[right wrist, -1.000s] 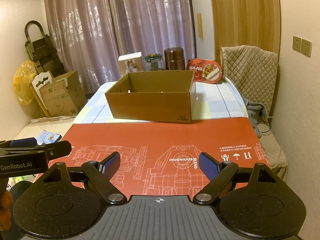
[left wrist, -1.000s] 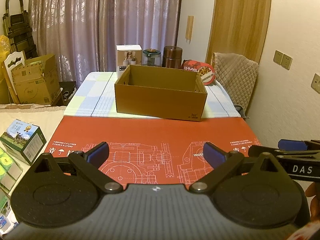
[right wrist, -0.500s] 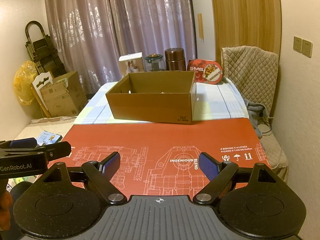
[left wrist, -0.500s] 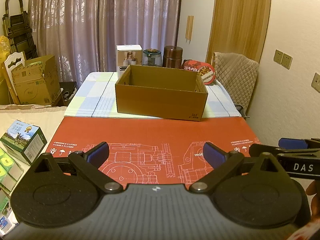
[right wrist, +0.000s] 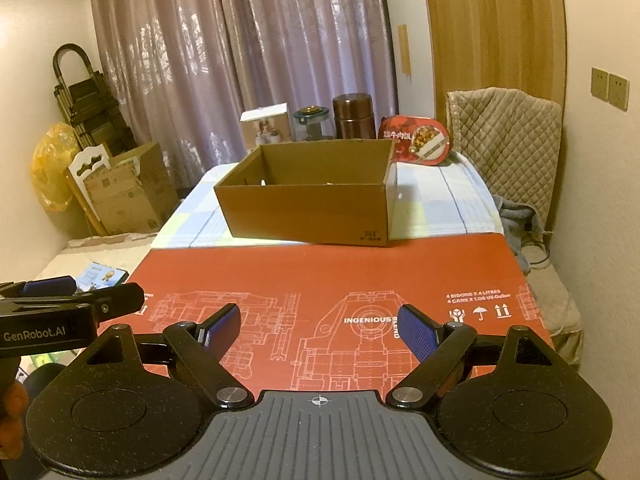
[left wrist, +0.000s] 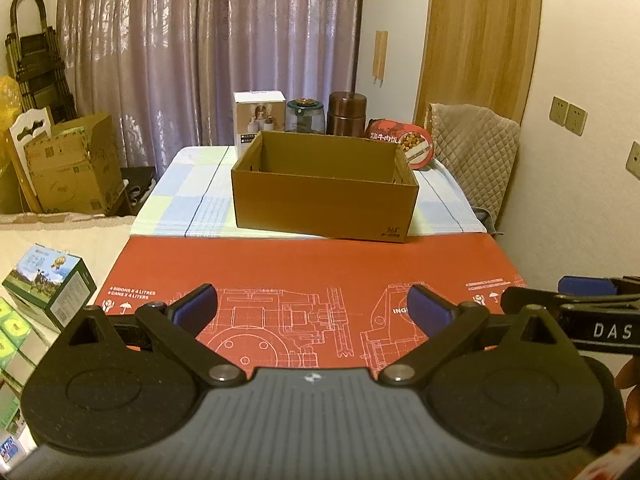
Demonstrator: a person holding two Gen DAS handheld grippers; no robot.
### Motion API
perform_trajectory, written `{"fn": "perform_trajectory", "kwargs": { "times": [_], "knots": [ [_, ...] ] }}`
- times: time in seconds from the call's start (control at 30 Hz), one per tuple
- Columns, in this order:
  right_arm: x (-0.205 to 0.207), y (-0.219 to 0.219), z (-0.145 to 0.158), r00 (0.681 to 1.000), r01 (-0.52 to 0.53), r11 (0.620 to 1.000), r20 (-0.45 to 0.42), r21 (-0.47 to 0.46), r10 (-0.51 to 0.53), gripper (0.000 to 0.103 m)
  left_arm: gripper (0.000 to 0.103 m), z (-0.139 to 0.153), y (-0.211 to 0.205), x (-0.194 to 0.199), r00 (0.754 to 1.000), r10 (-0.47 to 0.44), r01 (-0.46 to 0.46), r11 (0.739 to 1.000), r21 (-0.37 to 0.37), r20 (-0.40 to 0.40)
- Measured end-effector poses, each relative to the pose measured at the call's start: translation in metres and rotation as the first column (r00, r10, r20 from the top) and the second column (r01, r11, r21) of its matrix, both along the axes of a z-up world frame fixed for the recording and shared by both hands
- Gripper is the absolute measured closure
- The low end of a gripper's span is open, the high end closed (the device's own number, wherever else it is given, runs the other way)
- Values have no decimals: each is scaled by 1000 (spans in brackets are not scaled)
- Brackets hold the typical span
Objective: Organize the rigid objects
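Your left gripper and right gripper both gape, grasping nothing. Ahead of them sits an open brown cardboard box; its visible interior looks bare.

Purple curtains across the back wall. Wooden panel at right of them. Quilted beige cover draped over a chair back by the right wall. Wall sockets on the cream wall. Folded black trolley in the left corner, yellow bag just beside it. Open cardboard carton on the floor at left, white carved chair back leaning against it. Green printed carton at the left edge, near the red blueprint mat. Checked cloth beyond the mat.
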State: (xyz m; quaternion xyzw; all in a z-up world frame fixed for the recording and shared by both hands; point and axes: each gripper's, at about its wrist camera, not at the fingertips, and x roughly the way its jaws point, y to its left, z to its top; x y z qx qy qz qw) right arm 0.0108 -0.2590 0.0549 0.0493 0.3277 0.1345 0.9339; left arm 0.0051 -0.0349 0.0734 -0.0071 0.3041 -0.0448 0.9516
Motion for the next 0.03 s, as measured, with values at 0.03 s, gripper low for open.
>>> {"fn": "perform_trajectory", "kwargs": {
  "times": [0.03],
  "knots": [
    [1, -2, 0, 1000, 1, 1000, -1, 5, -1, 20, 3, -1, -2, 2, 1000, 0, 0, 1000, 1, -3]
  ]
}}
